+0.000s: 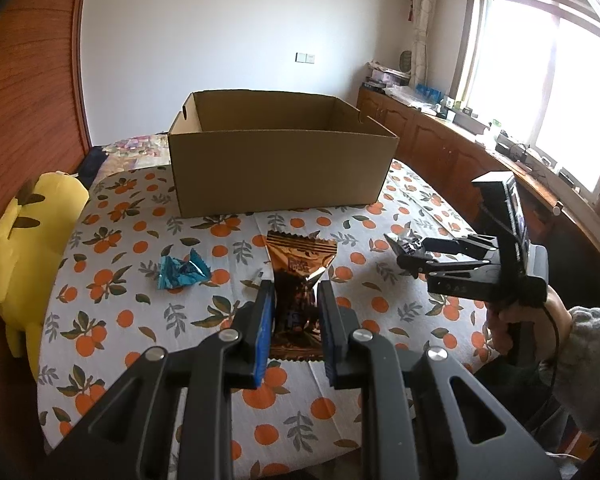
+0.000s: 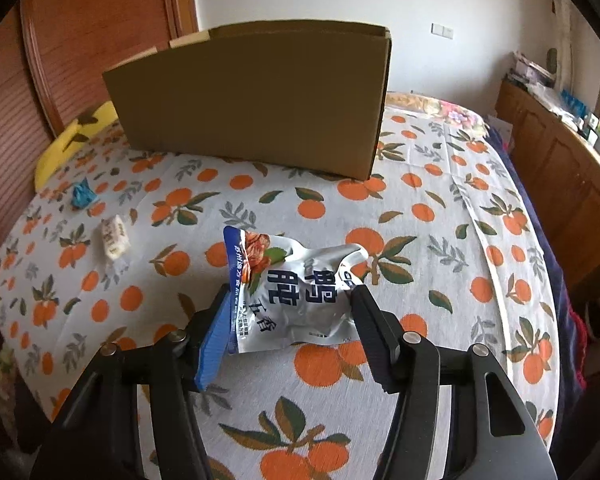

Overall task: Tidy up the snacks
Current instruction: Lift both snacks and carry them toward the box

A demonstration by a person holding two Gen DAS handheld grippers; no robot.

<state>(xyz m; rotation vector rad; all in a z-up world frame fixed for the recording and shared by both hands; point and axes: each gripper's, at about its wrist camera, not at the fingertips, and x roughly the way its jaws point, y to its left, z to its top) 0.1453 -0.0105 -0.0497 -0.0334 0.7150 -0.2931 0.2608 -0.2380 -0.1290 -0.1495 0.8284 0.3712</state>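
Left gripper [image 1: 294, 296]: jaws closed on the lower half of a brown foil snack packet [image 1: 300, 276], centre of the left wrist view; packet stands up between the blue pads [image 1: 263, 320], top edge fanned out.
Right gripper [image 2: 290, 300]: jaws pressed against both sides of a crumpled silver-and-blue snack pouch [image 2: 296, 292], centre of the right wrist view. Whether the pouch is off the cloth, cannot tell.
Right gripper, seen from the left [image 1: 410, 254]: right of centre, tips holding the same crinkled silver pouch [image 1: 406, 240].
Step in hand: both snacks look gripped; judged to be the carry stage, before the drop.
Cardboard box [image 1: 276, 168]: open-topped, upper middle of both views, beyond both snacks. No snacks visible in what shows of its inside; floor hidden by the near wall.
Next move: likely lift each packet above the near wall, move forward over the opening, then release. Needs clearance, as the wall stands taller than the held packets.
Loose snacks: blue wrapper [image 1: 182, 270] left of the brown packet; small pale wrapped piece [image 2: 115, 238] at mid left of the right wrist view, near a blue wrapper [image 2: 83, 196].
Tablecloth [image 1: 140, 320]: white with an orange-fruit print, under everything.
Yellow plush toy [image 1: 24, 248]: far left edge, well apart from the box path.
Obstructions: none between grippers and box except the box wall; the two grippers are near each other, so they may crowd at the opening.
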